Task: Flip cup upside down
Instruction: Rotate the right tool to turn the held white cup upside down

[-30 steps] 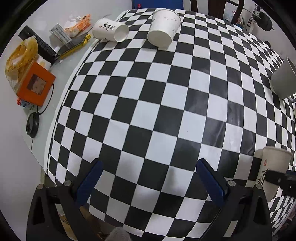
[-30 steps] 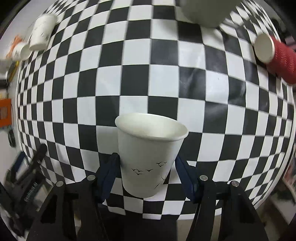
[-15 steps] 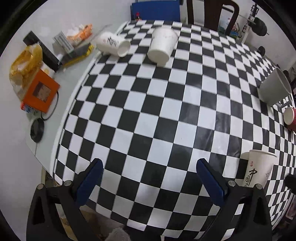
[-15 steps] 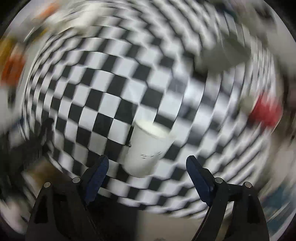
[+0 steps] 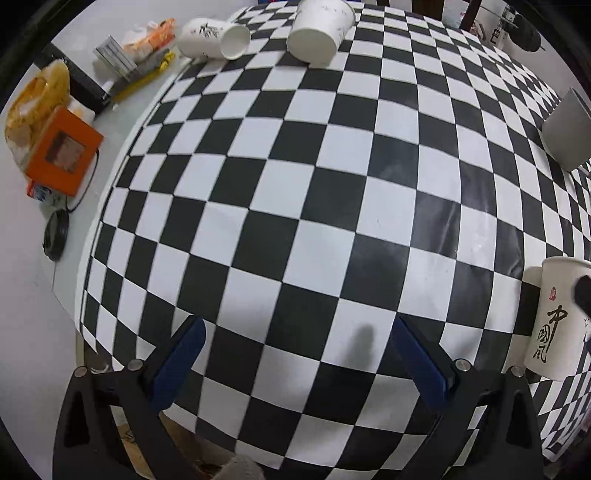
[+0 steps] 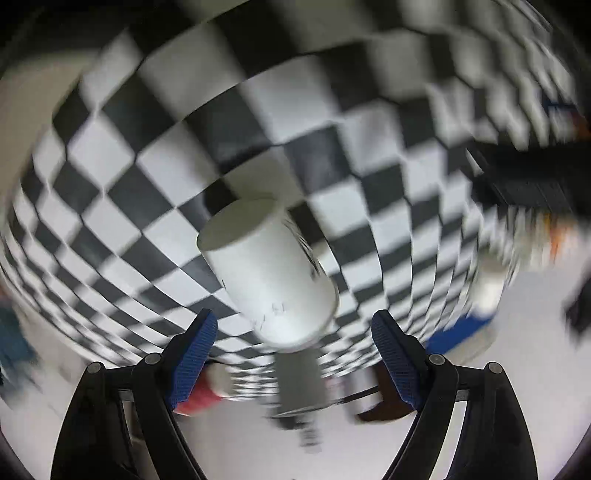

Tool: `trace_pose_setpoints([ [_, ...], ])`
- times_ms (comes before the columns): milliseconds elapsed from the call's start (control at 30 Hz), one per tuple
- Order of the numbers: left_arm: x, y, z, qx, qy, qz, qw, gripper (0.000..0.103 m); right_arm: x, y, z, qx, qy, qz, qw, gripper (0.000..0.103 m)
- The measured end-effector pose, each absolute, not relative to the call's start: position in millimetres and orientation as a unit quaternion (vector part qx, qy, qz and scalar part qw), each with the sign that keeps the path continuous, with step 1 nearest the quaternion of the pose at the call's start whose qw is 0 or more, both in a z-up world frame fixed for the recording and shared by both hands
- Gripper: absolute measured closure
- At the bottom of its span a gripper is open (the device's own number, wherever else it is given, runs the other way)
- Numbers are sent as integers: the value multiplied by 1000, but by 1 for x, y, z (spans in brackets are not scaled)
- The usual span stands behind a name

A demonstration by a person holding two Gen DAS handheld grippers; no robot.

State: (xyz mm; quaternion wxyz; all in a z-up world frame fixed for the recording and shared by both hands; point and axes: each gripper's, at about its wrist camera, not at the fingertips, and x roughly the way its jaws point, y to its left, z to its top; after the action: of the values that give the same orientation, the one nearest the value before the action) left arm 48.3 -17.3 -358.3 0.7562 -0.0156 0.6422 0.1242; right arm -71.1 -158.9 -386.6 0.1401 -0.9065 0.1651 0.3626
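In the blurred right wrist view, which is turned upside down, a white paper cup [image 6: 269,273] with small black marks lies between the blue fingers of my right gripper [image 6: 291,336]. The jaws stand wide apart and do not touch the cup. In the left wrist view the same cup [image 5: 554,317], with red and black characters, stands at the right edge on the checkered cloth [image 5: 295,184], with a dark part of the right gripper across it. My left gripper [image 5: 295,354] is open and empty above the near part of the cloth.
Two white cups [image 5: 214,37] [image 5: 317,33] lie at the far side, a grey cup [image 5: 569,133] at the right. An orange box [image 5: 62,151], a yellow bag [image 5: 37,96] and a black cable [image 5: 55,236] sit on the white table to the left.
My right gripper went from shut on the cup to open and has rolled over, so its view is now inverted. The left gripper's view shifted slightly.
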Motion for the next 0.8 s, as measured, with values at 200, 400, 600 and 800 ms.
trace_pose_setpoints([
  [200,52,-15,-359,-21,642,122,757,0,-62,-178,-431,-924,109,359,67,35],
  [400,61,-8,-350,-13,637,122,761,0,-64,-167,-433,-905,182,366,120,38],
  [600,69,2,-339,-13,634,127,763,0,5,-124,-402,-762,470,331,299,38],
  [800,82,4,-331,-2,631,120,766,0,113,-121,-373,-472,711,249,458,38],
])
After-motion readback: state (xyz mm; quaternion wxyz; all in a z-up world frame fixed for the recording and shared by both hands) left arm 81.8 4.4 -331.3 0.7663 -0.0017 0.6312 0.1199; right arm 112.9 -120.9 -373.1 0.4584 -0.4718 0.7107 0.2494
